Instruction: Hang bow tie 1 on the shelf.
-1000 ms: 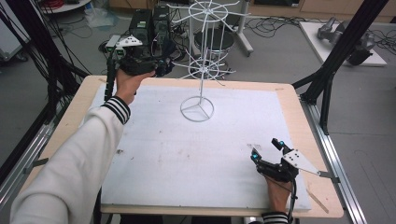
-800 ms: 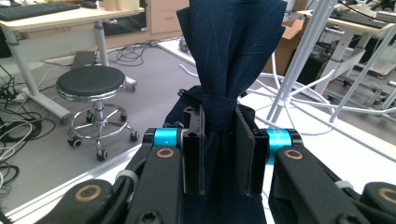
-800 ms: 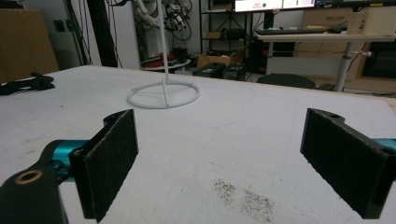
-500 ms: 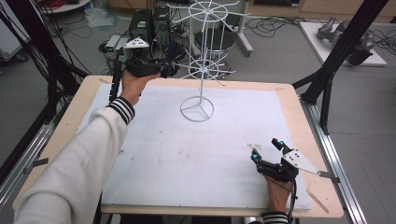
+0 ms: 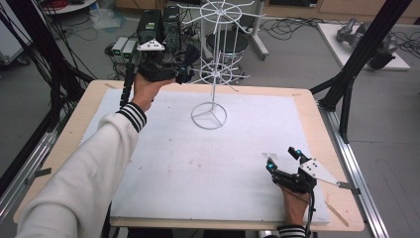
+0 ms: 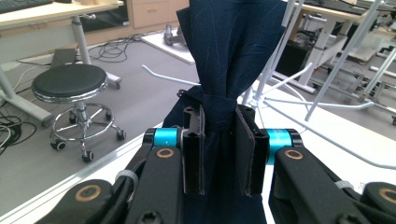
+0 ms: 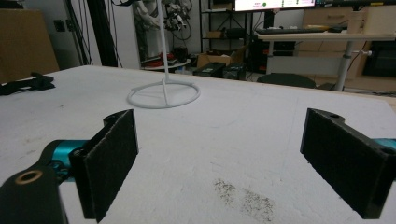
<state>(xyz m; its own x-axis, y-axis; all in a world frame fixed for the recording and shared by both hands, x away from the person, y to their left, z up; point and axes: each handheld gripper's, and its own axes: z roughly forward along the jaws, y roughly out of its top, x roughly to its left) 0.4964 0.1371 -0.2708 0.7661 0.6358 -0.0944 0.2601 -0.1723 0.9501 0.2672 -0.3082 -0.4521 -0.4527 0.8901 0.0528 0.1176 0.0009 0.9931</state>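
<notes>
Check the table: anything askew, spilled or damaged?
Nothing askew: the white wire rack stands upright on the white mat. Only a dark speckled smudge marks the mat ahead of the right gripper.

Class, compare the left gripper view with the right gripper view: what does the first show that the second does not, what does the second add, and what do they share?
Left gripper view alone: the left gripper shut on a bunched dark blue cloth, the white rack's thin arms close behind it, a black stool on the floor. Right gripper view alone: the right gripper with jaws wide apart and nothing between them, and the rack's ring base. Both show the white table surface and parts of the rack.
</notes>
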